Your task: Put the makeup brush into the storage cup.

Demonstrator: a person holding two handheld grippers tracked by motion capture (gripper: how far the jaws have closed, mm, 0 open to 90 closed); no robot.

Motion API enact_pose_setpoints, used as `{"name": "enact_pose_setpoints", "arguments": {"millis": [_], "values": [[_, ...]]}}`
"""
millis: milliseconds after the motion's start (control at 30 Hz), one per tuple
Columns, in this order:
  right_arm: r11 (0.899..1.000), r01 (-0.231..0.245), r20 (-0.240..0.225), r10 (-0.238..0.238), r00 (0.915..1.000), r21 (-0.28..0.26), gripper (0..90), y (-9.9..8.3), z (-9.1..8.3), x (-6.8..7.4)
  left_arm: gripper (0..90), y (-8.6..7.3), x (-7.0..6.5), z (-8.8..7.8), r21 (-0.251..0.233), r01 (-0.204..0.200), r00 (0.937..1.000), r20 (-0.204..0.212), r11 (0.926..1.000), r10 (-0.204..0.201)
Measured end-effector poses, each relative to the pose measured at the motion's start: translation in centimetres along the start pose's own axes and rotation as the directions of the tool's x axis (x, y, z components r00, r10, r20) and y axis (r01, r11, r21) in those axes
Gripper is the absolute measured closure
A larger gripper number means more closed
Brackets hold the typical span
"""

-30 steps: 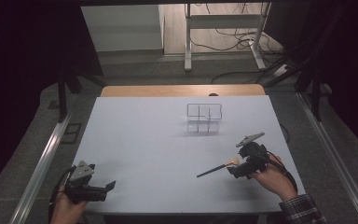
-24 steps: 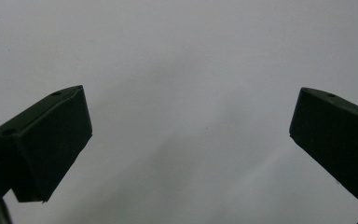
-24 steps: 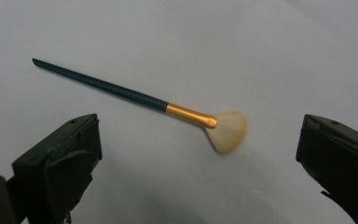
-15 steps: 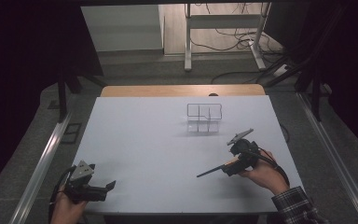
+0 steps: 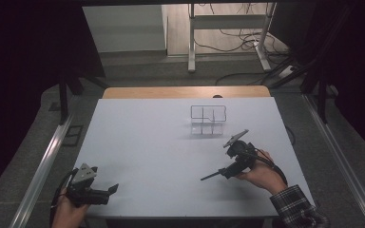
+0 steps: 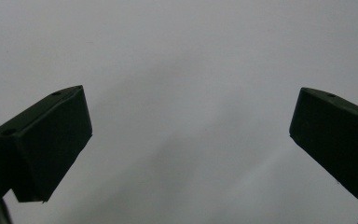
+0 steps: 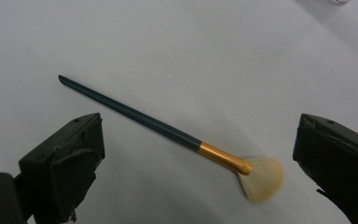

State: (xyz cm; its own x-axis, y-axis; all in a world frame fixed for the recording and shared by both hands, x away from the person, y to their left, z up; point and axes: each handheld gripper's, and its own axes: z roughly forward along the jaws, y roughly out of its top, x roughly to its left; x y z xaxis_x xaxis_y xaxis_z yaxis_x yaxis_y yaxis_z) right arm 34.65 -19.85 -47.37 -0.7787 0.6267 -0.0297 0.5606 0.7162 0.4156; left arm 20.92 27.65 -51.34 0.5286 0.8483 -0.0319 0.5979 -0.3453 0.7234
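A makeup brush [image 7: 168, 128] with a dark handle, gold ferrule and pale fan bristles lies flat on the white table [image 5: 147, 142]. My right gripper [image 7: 198, 123] hovers over it, open, with one jaw on each side of the brush and neither touching it. In the high view that gripper [image 5: 229, 169] is at the front right, and the brush handle [image 5: 211, 176] sticks out to its left. My left gripper [image 5: 108, 194] rests at the front left corner. Its jaws are open with only bare table between them [image 6: 191, 100].
A clear compartmented organizer [image 5: 208, 119] stands at the middle back of the table, beyond the right gripper. A wooden strip [image 5: 185, 92] runs along the table's far edge. Metal rails flank the table, and cables lie on the floor behind it.
My right gripper has shifted left and slightly away from the front edge, coming over the brush. The brush lies where it was. The left gripper has not moved.
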Motion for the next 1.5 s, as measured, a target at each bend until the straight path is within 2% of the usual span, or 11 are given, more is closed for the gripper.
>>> {"name": "enact_pose_setpoints", "arguments": {"millis": [367, 633, 967, 1067, 1133, 1333, 1500], "values": [[0.999, 0.035, -0.010, -0.035, 0.9993, 0.010, 6.9, 1.4, 1.0, 0.7, 0.0, 0.0, 0.0, 0.0, 0.000, -0.001, 1.0000, 0.001, 1.0000, 0.001], [0.997, 0.063, -0.022, -0.062, 0.9979, 0.048, 9.0, 0.5, 2.4, 0.6, 0.0, 0.0, 0.0, 0.0, 0.002, -0.001, 1.0000, 0.000, 1.0000, 0.001], [0.994, 0.085, -0.047, -0.081, 0.9956, 0.069, 14.5, -0.3, 3.5, 0.3, 0.0, 0.0, 0.0, 0.1, 0.003, -0.002, 1.0000, 0.000, 1.0000, 0.002], [0.992, 0.102, -0.046, -0.098, 0.9941, 0.078, 22.1, -0.2, 3.4, 0.3, 0.0, 0.0, 0.0, 0.1, 0.003, -0.002, 1.0000, 0.000, 1.0000, 0.002], [0.989, 0.119, -0.053, -0.115, 0.9920, 0.085, 32.9, -0.1, 3.1, 0.4, 0.0, 0.0, 0.0, 0.1, 0.003, -0.002, 1.0000, 0.001, 1.0000, 0.002], [0.976, 0.181, -0.089, -0.171, 0.9812, 0.118, 83.8, 0.1, 2.5, 0.8, 0.0, 0.0, -0.1, 0.1, 0.007, -0.004, 1.0000, 0.001, 1.0000, 0.004], [0.976, 0.192, -0.095, -0.182, 0.9787, 0.108, 83.8, 0.0, 2.5, 0.8, 0.0, 0.1, -0.1, 0.1, 0.011, -0.007, 1.0000, 0.003, 0.9999, 0.007]]}}
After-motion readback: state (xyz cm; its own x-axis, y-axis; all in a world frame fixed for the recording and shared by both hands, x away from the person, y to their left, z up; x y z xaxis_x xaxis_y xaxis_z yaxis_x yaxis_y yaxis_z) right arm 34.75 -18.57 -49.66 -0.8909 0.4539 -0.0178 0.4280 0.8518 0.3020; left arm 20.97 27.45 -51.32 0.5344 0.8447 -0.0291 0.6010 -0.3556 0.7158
